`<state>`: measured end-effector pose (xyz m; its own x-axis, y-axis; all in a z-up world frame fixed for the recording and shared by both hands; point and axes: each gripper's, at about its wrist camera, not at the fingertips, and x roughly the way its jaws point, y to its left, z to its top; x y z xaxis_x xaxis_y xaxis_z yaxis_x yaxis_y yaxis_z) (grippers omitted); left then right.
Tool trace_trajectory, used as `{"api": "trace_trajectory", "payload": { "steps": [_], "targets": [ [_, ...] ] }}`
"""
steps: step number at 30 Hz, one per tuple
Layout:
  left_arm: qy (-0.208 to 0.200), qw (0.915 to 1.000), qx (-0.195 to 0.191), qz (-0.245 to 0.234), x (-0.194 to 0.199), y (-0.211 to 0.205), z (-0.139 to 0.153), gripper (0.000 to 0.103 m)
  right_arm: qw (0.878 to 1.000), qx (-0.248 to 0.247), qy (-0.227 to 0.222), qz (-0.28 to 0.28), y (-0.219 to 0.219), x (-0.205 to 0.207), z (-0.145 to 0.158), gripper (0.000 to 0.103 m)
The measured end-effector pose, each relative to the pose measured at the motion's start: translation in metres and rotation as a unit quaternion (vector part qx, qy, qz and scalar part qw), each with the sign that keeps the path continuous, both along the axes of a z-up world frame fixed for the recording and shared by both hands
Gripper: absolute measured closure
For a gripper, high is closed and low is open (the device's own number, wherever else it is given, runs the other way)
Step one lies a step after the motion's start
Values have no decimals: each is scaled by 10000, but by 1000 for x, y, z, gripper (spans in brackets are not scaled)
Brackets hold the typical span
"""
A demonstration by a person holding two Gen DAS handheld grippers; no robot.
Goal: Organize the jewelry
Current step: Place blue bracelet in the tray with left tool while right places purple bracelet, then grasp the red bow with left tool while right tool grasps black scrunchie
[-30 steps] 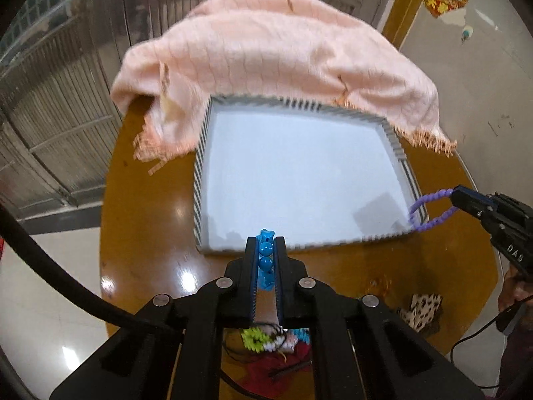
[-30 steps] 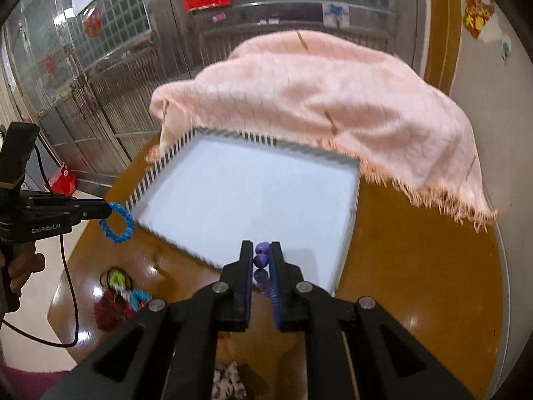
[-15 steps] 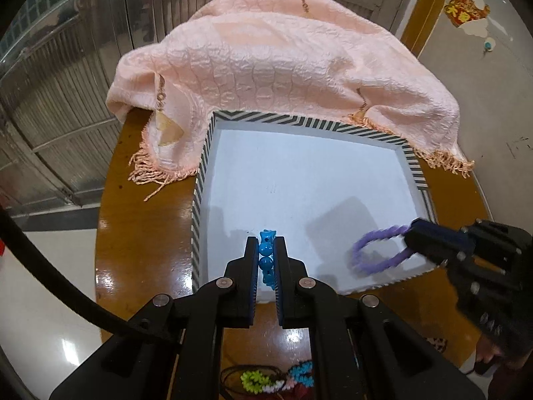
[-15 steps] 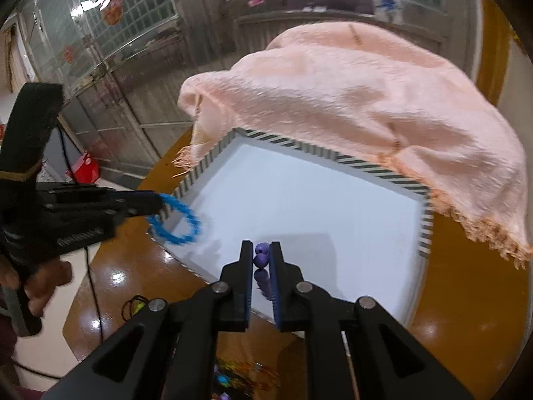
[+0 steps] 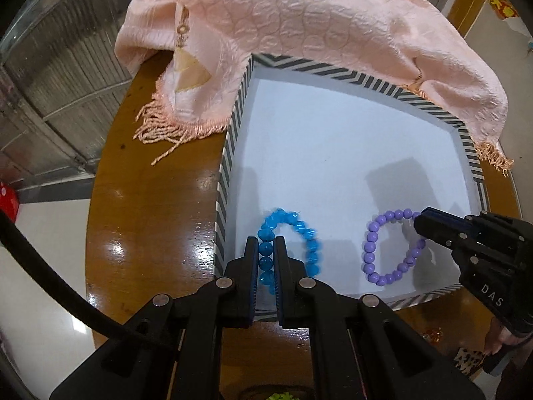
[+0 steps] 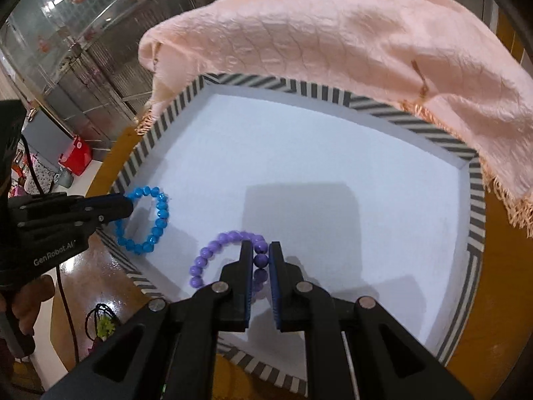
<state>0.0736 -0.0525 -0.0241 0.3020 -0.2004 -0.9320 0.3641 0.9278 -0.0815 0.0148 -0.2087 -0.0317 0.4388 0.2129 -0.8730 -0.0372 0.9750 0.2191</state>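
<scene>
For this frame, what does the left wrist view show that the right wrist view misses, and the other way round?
Only the left wrist view: the pink cloth's fringed corner lying on the wooden table left of the tray, and a leopard-print item at bottom right.

Only the right wrist view: a red box on the floor, a black cord with a green piece on the table, and the hand holding the left hand-held gripper.

Both: the striped tray, the blue bracelet clamped by the left hand-held gripper, and the purple bracelet clamped by the right hand-held gripper.
</scene>
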Motion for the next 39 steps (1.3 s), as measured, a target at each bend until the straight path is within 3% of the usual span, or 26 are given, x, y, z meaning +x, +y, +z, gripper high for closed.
{"api": "trace_trajectory", "payload": {
  "steps": [8, 12, 13, 17, 21, 27, 30, 39],
  "targets": [
    [13, 9999, 138, 70, -7, 2, -8, 103, 9989, 9, 262, 393, 27, 8, -9, 92],
    [150, 9998, 92, 99, -15, 6, -14, 103, 9994, 21, 222, 265, 23, 2, -2, 59],
    [164, 9998, 77, 99, -17, 7, -14, 103, 9996, 47, 181, 222, 20, -1, 2, 57],
    [208, 9997, 1, 110, -26, 8, -12, 103, 9999, 67, 84, 76, 10, -10, 15, 55],
    [-8, 9999, 107, 117, -33, 7, -3, 103, 9998, 114, -106, -100, -1, -28, 33, 55],
    [-234, 9988, -258, 346, -44, 27, 29, 87, 9989, 56, -449, -136, -4, -65, 62, 51],
    [-420, 9983, -226, 328, -57, 35, 42, 86, 9981, -13, -595, -151, 0, -83, 72, 45],
    [-730, 9967, -174, 311, -94, 50, 59, 86, 9970, -11, -724, -274, 17, -116, 79, 44]
  ]
}}
